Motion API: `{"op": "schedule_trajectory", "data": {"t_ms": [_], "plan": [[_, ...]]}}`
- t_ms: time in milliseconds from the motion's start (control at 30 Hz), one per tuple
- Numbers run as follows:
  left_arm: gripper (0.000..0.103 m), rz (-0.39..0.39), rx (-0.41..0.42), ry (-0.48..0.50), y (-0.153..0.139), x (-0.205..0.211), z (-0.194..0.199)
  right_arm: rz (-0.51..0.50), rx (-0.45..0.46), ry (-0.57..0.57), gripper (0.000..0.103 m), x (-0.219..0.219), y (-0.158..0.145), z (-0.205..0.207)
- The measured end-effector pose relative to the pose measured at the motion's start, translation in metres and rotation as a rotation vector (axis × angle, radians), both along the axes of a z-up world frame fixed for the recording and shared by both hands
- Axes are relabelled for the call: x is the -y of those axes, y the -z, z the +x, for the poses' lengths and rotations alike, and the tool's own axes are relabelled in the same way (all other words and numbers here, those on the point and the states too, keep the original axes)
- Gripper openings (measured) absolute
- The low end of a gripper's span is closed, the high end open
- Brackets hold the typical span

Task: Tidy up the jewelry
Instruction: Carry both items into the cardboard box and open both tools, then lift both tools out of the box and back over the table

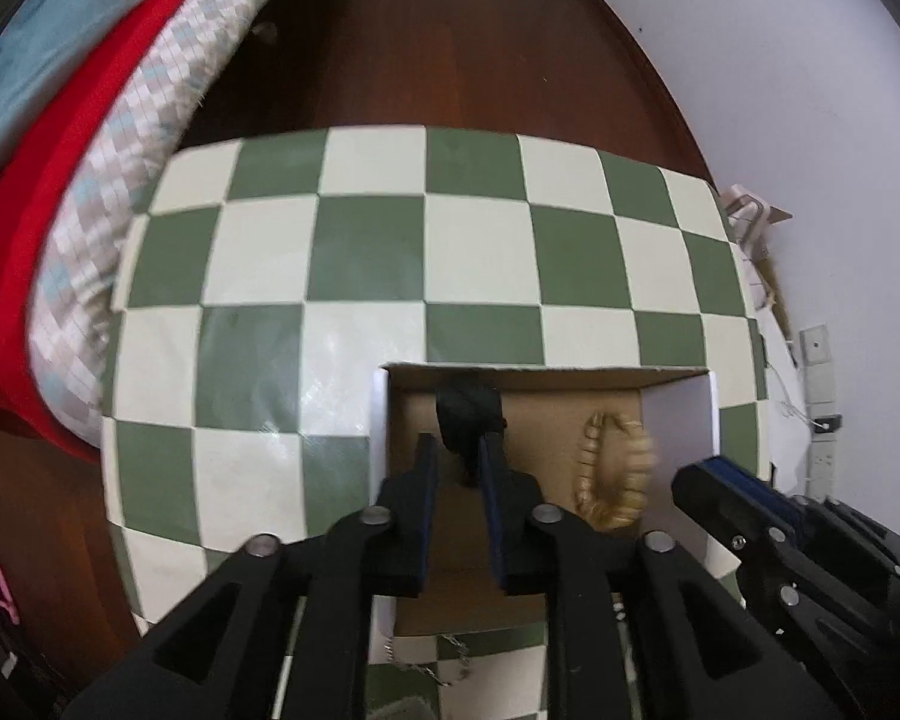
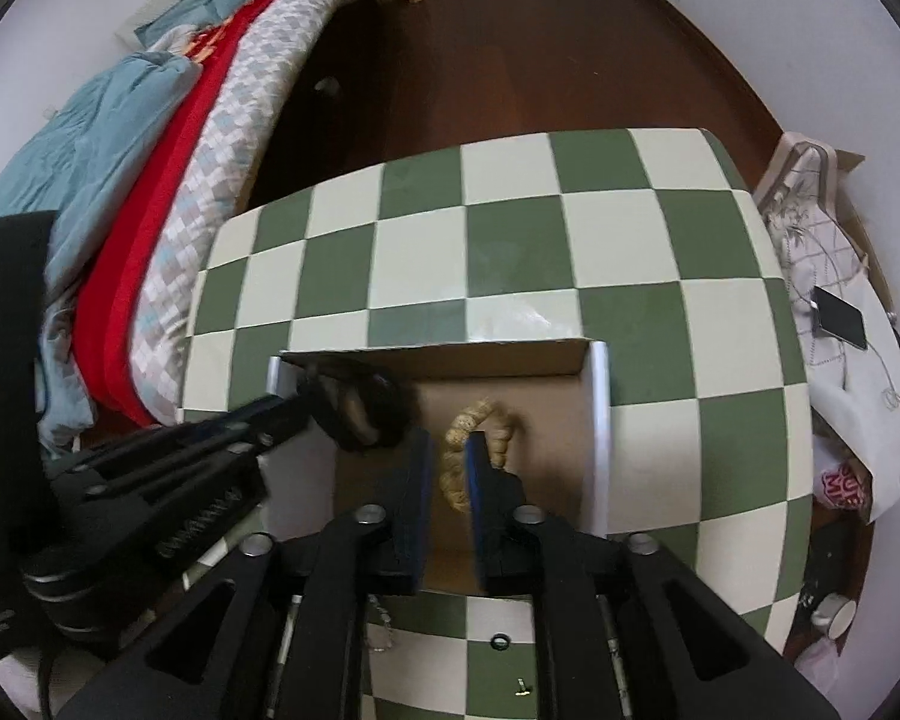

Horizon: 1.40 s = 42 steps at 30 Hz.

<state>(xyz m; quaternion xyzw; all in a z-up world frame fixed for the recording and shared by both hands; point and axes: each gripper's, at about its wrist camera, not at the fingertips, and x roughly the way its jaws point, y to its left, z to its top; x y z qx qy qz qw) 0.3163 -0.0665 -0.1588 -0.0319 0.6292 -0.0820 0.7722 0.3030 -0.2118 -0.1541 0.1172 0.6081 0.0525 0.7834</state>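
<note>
Sitting near the checkered bench's [image 1: 480,240] front edge, one cardboard box [image 1: 546,373] holds two bracelets: left tool [image 1: 457,450] clamps the black bracelet [image 1: 465,405], right tool [image 2: 450,450] clamps the beige bracelet [image 2: 483,420].

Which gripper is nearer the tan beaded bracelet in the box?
Right. The right gripper has its fingers straddling the tan beaded bracelet inside the cardboard box. The left gripper is over at the black bracelet, apart from the tan one.
</note>
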Motion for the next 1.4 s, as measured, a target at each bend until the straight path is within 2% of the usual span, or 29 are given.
{"op": "schedule_trajectory", "data": {"t_ms": [33, 67, 100, 167, 233, 300, 433, 600, 833, 1067, 1400], "plan": [[0.027, 0.006, 0.015, -0.005, -0.004, -0.001, -0.001, -0.015, 0.003, 0.006, 0.033, 0.002, -0.001, -0.001], [0.04, 0.014, 0.031, -0.007, -0.007, -0.002, 0.0, -0.019, 0.006, 0.011, 0.036, 0.004, -0.003, -0.003], [0.058, 0.029, 0.054, -0.008, -0.012, -0.003, -0.001, -0.024, 0.008, 0.016, 0.039, 0.007, -0.005, -0.006], [0.079, 0.057, 0.099, -0.018, -0.022, -0.006, -0.004, -0.062, 0.024, 0.022, 0.044, 0.01, -0.011, -0.013], [0.09, 0.085, 0.13, -0.021, -0.028, -0.009, -0.006, -0.114, 0.027, 0.019, 0.06, 0.01, -0.014, -0.02], [0.102, 0.121, 0.157, -0.027, -0.033, -0.013, -0.01, -0.173, 0.034, 0.018, 0.072, 0.009, -0.017, -0.027], [0.103, 0.188, 0.217, -0.037, -0.036, -0.02, -0.025, -0.273, 0.03, 0.007, 0.1, 0.006, -0.012, -0.041], [0.103, 0.227, 0.242, -0.047, -0.032, -0.025, -0.047, -0.307, 0.026, -0.003, 0.101, 0.001, -0.004, -0.06], [0.103, 0.282, 0.291, -0.07, -0.037, -0.033, -0.081, -0.315, 0.059, 0.018, 0.101, -0.001, -0.009, -0.086], [0.103, 0.277, 0.374, -0.082, -0.063, -0.041, -0.128, -0.327, 0.13, 0.039, 0.101, -0.002, -0.035, -0.12], [0.103, 0.245, 0.492, -0.083, -0.112, -0.045, -0.186, -0.316, 0.265, 0.055, 0.101, -0.009, -0.091, -0.175]]}}
